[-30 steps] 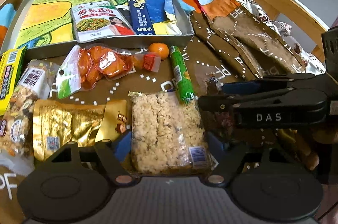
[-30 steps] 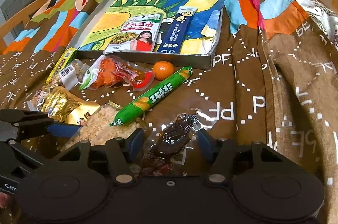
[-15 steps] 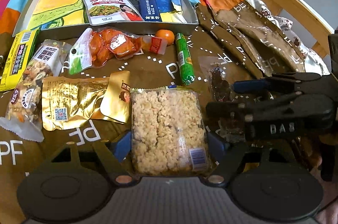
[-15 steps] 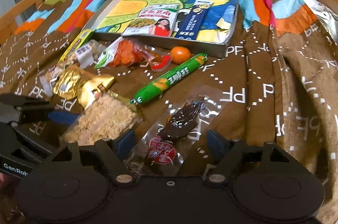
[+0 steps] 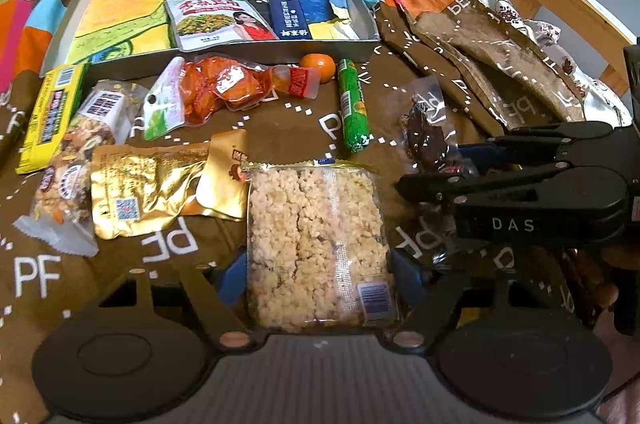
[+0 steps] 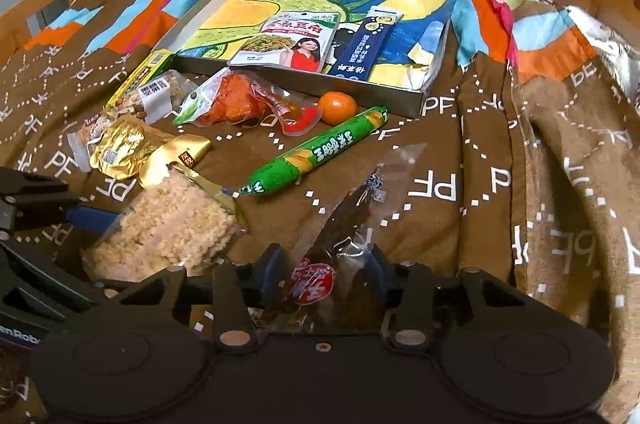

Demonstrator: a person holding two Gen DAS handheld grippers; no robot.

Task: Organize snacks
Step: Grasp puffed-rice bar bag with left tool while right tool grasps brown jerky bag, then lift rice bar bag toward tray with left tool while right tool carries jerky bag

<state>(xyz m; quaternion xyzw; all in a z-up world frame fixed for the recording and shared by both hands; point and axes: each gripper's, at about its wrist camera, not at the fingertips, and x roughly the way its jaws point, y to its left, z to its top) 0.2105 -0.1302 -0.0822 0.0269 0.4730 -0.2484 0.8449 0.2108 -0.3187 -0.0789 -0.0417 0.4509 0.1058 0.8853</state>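
Right wrist view puts your right gripper [image 6: 326, 274] around the dark dried-meat packet [image 6: 340, 228] near the blanket's [image 6: 460, 144] front edge; its jaws have just been closing and now pinch the crinkly film. It's light, limp and slippery, so hold the meaty middle. Your left gripper [image 5: 318, 276] stands open astride the crumbly rice-crisp pack [image 5: 316, 244]; squeeze gently. Farther off, the tray [image 6: 304, 80] waits

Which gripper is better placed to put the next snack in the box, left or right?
Right, probably. The right gripper has just been closing around the dark meat snack, apparently pinching it. The left gripper only straddles the rice crisp pack, pads apart. The box lies ahead.
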